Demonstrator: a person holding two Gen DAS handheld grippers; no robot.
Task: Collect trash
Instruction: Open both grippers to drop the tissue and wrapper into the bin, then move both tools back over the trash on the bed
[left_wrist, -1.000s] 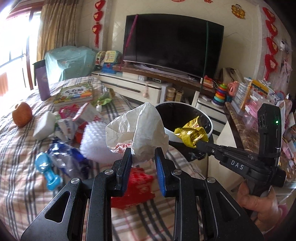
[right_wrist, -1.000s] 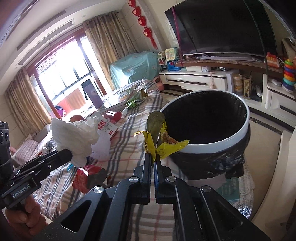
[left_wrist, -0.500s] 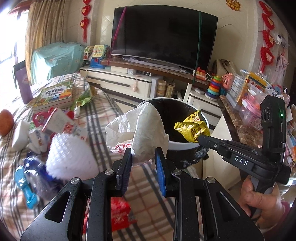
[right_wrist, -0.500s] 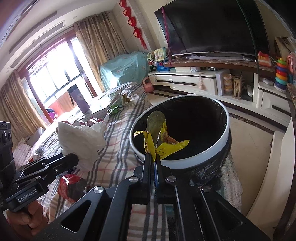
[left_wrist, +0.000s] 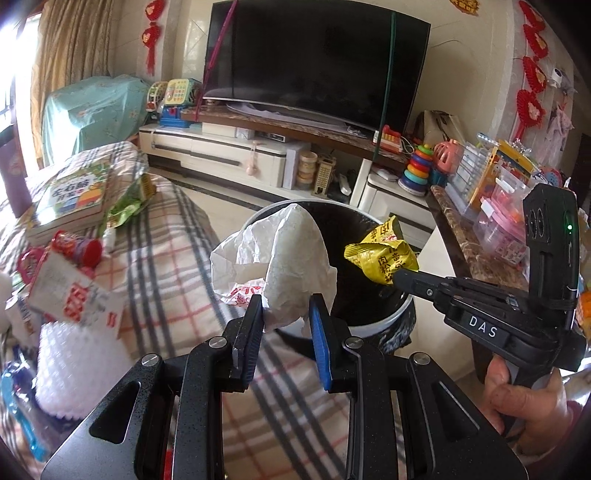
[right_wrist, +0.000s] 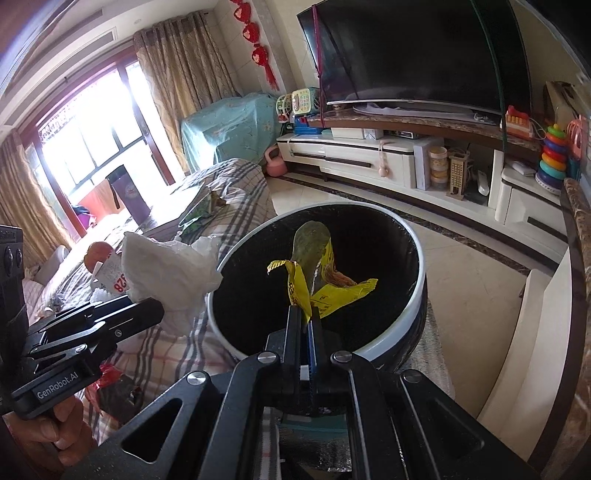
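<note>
Crumpled white paper wad, creased, some red print on its lower left fold, is clamped between the pads of the left gripper; jaws part way closed, pressing its bottom edge. Wad is held up in the air at the near rim of the trash bin, over the bed edge. From the right wrist view the same wad sits just left of the bin rim.

Yellow snack wrapper, crinkled foil, black print, torn open with a green-brown inner flap standing up, is pinched in the right gripper; jaws fully together on its lower corner. Wrapper hangs over the bin opening, above the black liner.

Bin is round, white rim, black bag inside, standing on the floor touching the bed side.

Surface: bed with plaid cover, white with grey and red stripes. On it: picture book, green packet, red and white carton, white bubble wrap roll, blue plastic at the far left edge, blurred.

Room: big black TV on a cream low cabinet, stacking ring toy, red hanging knots on the wall, beige curtains, bright window, teal covered item in the corner. A hand grips the right gripper's handle
</note>
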